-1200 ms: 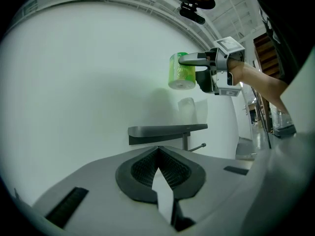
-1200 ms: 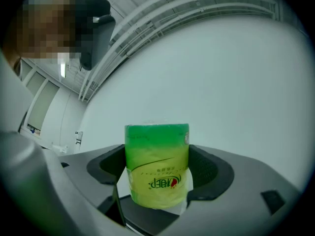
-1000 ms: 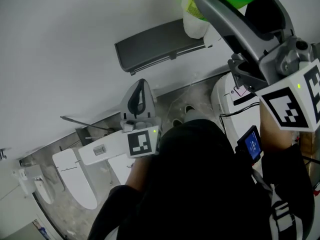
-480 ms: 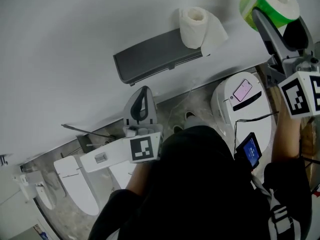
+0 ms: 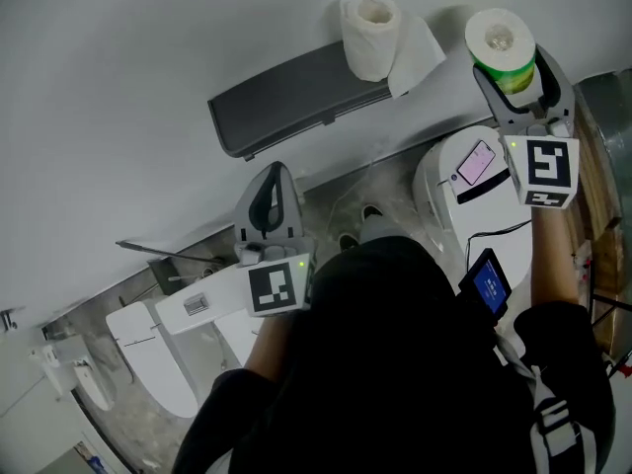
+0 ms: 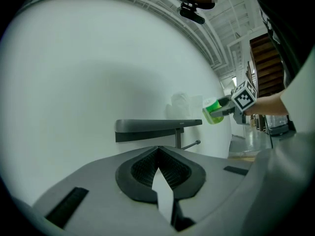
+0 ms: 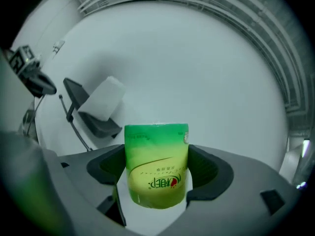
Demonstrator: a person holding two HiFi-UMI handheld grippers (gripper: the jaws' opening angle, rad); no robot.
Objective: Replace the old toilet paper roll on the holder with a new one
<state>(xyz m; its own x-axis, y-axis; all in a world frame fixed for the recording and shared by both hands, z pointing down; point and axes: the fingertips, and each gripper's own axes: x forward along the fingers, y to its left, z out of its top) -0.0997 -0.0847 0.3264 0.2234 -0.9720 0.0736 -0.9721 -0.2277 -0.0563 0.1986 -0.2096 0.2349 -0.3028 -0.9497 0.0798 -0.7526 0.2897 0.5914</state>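
Two rolls up by the white wall point(image 5: 118, 57). Old roll point(image 5: 367, 23) standing on end at the right end of the dark holder point(image 5: 286, 102), core hole up, a loose sheet hanging off its right side. New roll point(image 5: 502, 39), in green wrap, just right of the old one and apart from it, near the wall, not touching the holder.

Right gripper point(image 5: 514, 72) clamped on the new roll, one jaw on each side of the wrap, printed label upside down in the right gripper view. From that view, old roll and holder off to the left, further along the wall.

Left gripper point(image 5: 269, 200) lower and to the left, well apart from both rolls, pointed at the wall below the holder. Jaws closed, tips pressed together, nothing gripped; only a pale sliver lower down between them. In the left gripper view, holder straight ahead, a thin rod sticking out beneath it.

Below the right gripper, a white toilet point(image 5: 444, 191) with lid down.
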